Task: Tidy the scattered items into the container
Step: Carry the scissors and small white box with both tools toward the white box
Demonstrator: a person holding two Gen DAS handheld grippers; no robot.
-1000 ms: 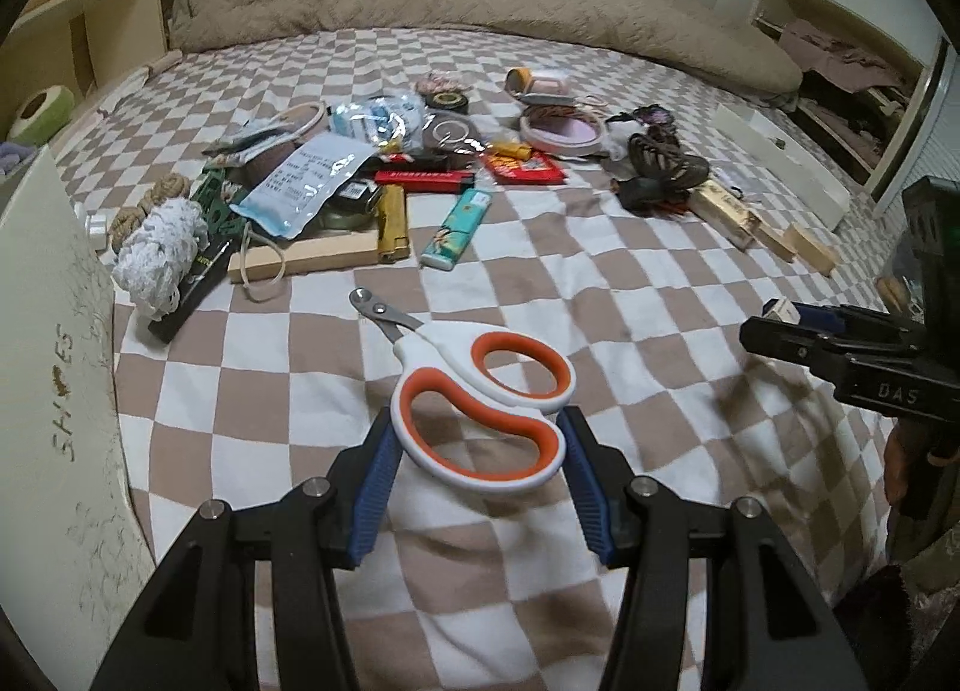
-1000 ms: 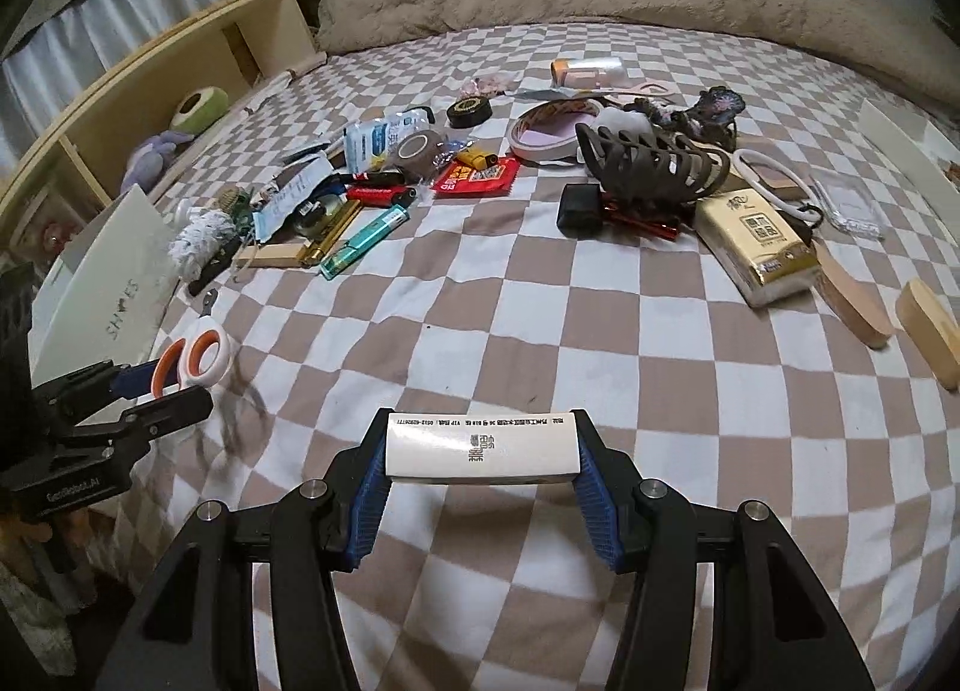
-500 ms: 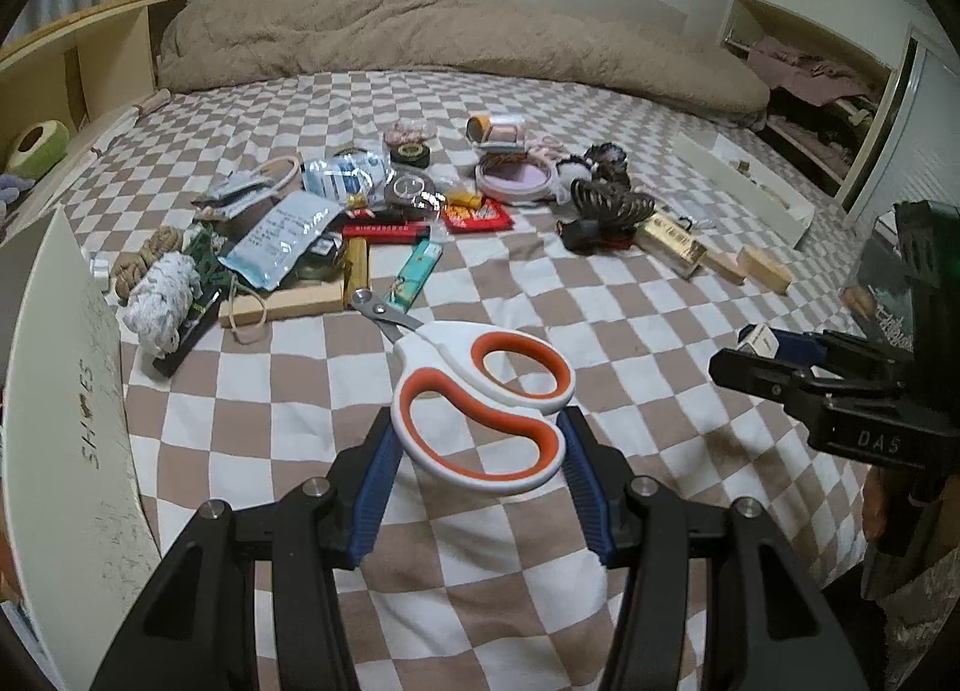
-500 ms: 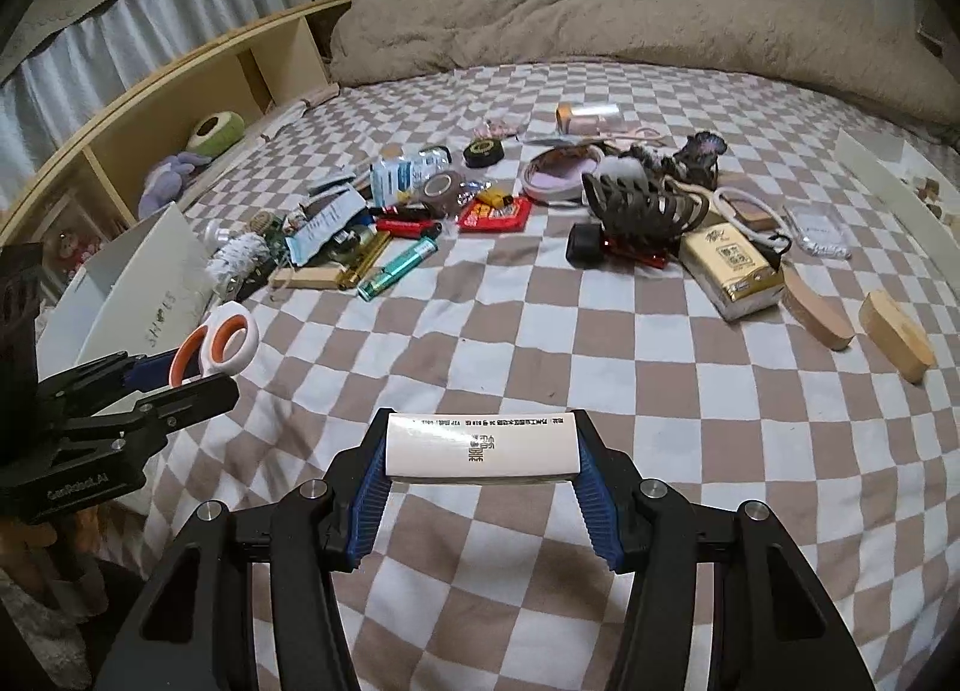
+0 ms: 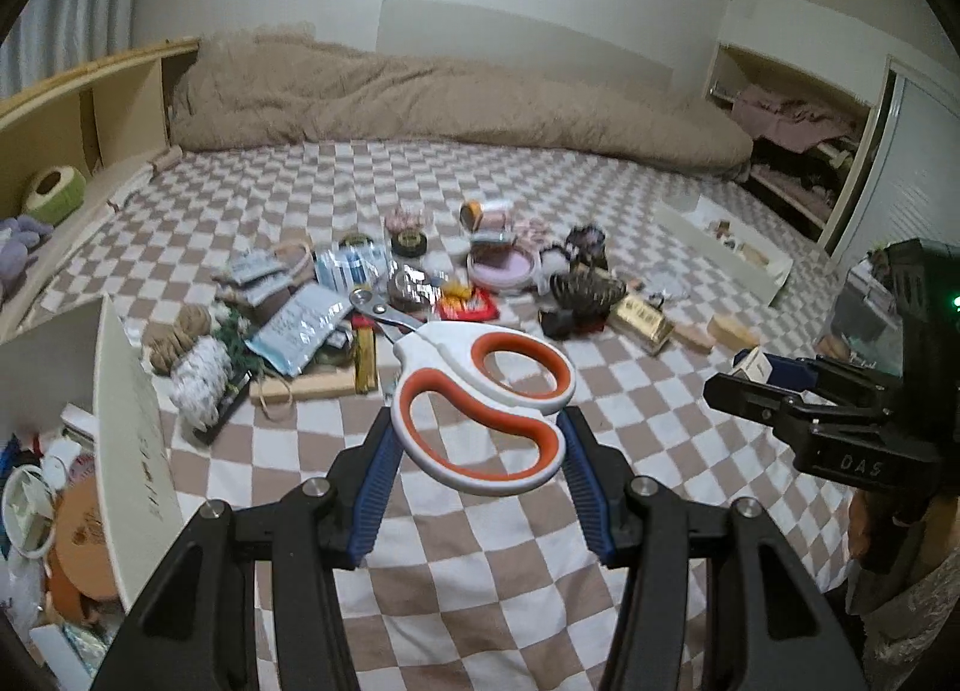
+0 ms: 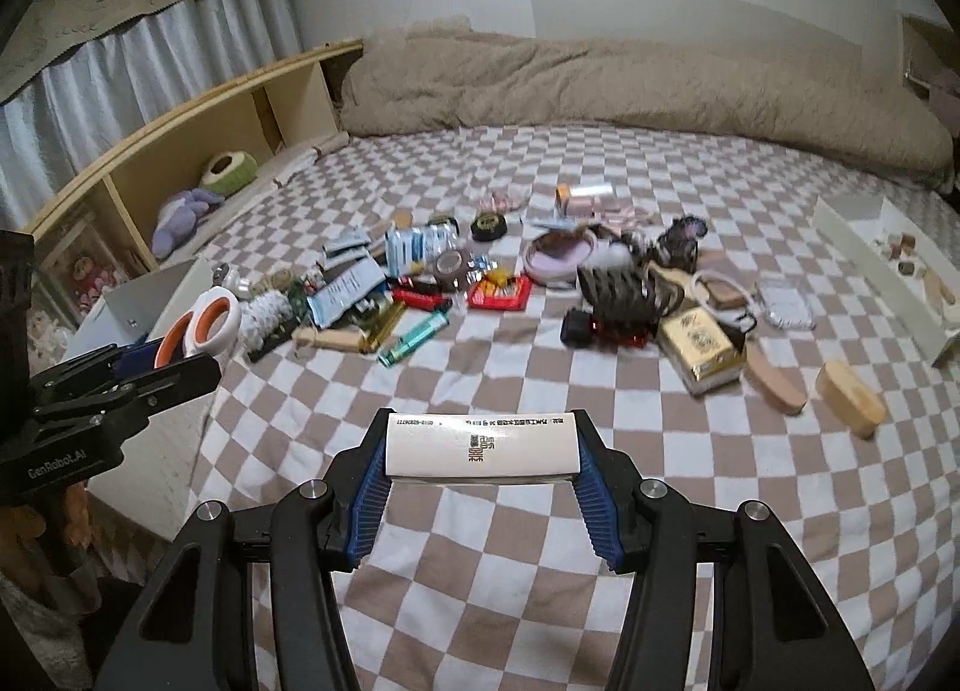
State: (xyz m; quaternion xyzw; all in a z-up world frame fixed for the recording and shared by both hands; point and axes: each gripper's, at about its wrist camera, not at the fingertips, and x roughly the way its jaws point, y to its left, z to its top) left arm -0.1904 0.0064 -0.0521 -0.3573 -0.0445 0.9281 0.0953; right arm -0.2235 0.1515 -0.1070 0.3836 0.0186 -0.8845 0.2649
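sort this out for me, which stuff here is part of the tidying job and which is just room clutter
Job:
- scissors, gripped by the left gripper
- white packet, gripped by the right gripper
- scattered pile on the bed
- white box at the bed's edge

Lying about:
- beige duvet
- plush toy on the shelf
- curtain

You are in a home bedroom: a bed (image 6: 600, 391) with a checkered sheet, a rumpled beige duvet (image 6: 630, 84) at its head, curtains (image 6: 138, 84) and a wooden shelf (image 6: 198, 132) beside it.
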